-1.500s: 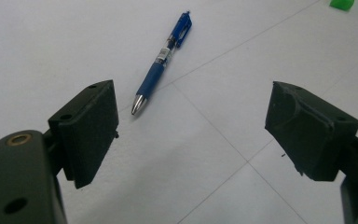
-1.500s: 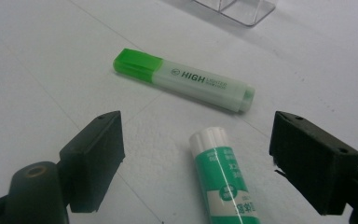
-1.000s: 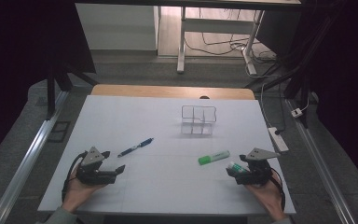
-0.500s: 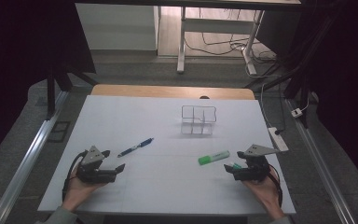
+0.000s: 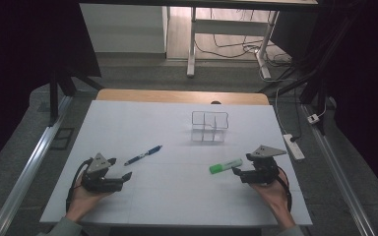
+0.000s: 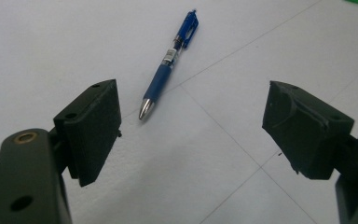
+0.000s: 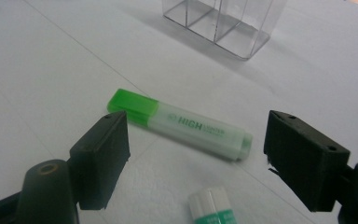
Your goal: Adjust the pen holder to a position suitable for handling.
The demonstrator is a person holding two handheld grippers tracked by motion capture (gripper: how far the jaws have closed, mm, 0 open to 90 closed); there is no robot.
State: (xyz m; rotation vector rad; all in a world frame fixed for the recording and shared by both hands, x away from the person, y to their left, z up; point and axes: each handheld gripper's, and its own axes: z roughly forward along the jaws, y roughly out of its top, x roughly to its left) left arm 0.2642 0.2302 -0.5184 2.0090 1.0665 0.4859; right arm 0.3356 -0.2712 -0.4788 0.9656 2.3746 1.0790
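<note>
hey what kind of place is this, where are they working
Probably a lab or workshop set up for recording demonstrations: a white table with rails alongside, a power strip and loose cables on the floor, and a dark surround. On it lie a pen and highlighter.

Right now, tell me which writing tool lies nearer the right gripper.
The green highlighter: it lies just ahead of the right gripper, between its open jaws in that gripper's view. The blue pen lies across the table by the left gripper.

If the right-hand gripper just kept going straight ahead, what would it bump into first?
Most likely the green highlighter, lying flat just ahead of the open right gripper. The clear box stands farther behind.
</note>
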